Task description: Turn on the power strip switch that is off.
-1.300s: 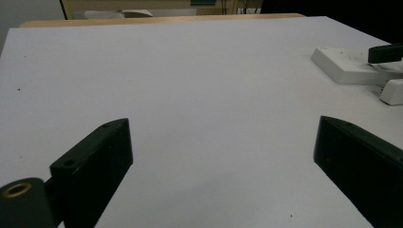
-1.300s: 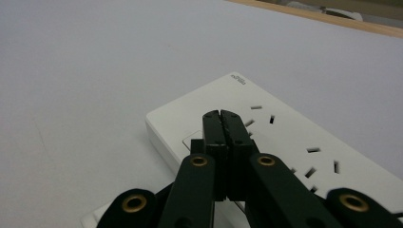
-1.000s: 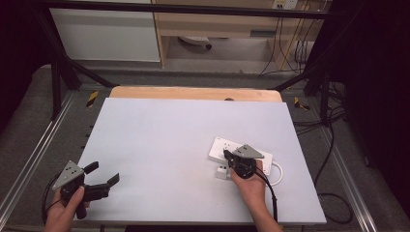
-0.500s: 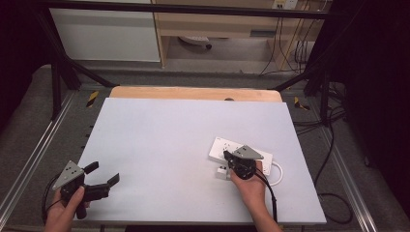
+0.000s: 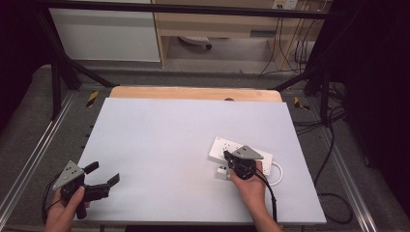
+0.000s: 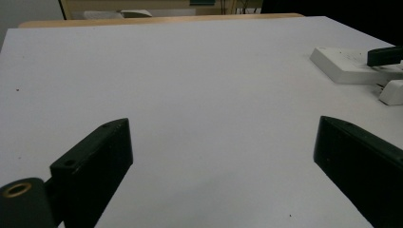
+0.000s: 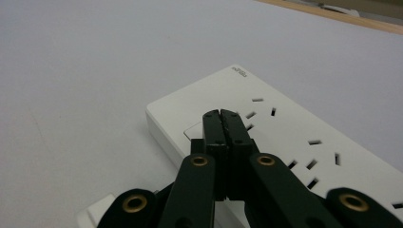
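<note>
A white power strip (image 5: pixel 218 147) lies flat on the right half of the pale table (image 5: pixel 169 130). In the right gripper view the strip (image 7: pixel 290 123) shows several socket slots and a square switch at its near end. My right gripper (image 7: pixel 221 115) is shut with nothing between its jaws, and its tips are over that switch; whether they touch it I cannot tell. In the high view the right gripper (image 5: pixel 227 155) covers the strip's middle. My left gripper (image 5: pixel 103 173) rests open at the table's front left, jaws wide apart (image 6: pixel 223 126) and nothing between them.
A small white plug block (image 5: pixel 221 172) sits against the strip's near side, beside the right hand. The strip's white cable (image 5: pixel 276 175) loops off to the right. A wooden board (image 5: pixel 193 93) borders the table's far edge. Black frame bars and floor cables surround the table.
</note>
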`<state>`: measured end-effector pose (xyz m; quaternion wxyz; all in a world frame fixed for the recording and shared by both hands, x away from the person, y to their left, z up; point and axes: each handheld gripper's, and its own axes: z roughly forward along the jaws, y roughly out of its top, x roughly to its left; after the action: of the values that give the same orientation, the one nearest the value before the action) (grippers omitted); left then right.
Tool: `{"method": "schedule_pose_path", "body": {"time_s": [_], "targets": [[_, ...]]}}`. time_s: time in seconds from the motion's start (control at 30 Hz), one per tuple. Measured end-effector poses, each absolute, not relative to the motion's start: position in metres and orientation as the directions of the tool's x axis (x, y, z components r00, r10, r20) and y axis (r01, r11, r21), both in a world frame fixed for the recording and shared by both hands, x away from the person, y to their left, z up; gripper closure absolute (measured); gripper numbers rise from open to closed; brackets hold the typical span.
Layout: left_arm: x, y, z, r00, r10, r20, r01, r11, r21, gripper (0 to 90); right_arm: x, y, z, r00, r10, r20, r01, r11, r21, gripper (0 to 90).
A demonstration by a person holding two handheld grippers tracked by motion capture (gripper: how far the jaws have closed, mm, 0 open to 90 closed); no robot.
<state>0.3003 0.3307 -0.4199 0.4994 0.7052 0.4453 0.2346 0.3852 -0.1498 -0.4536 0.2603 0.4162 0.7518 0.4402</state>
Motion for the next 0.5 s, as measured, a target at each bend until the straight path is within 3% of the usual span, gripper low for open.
{"method": "schedule_pose_path", "body": {"time_s": [0.5], "targets": [[0.3004,0.3302,-0.4201,0.496,0.861,-0.111,0.396,-0.110,0.912,5.9,0.3849,-0.1499,-0.4535,-0.518,0.855,-0.021,0.400,0.264,0.878,90.0]]}}
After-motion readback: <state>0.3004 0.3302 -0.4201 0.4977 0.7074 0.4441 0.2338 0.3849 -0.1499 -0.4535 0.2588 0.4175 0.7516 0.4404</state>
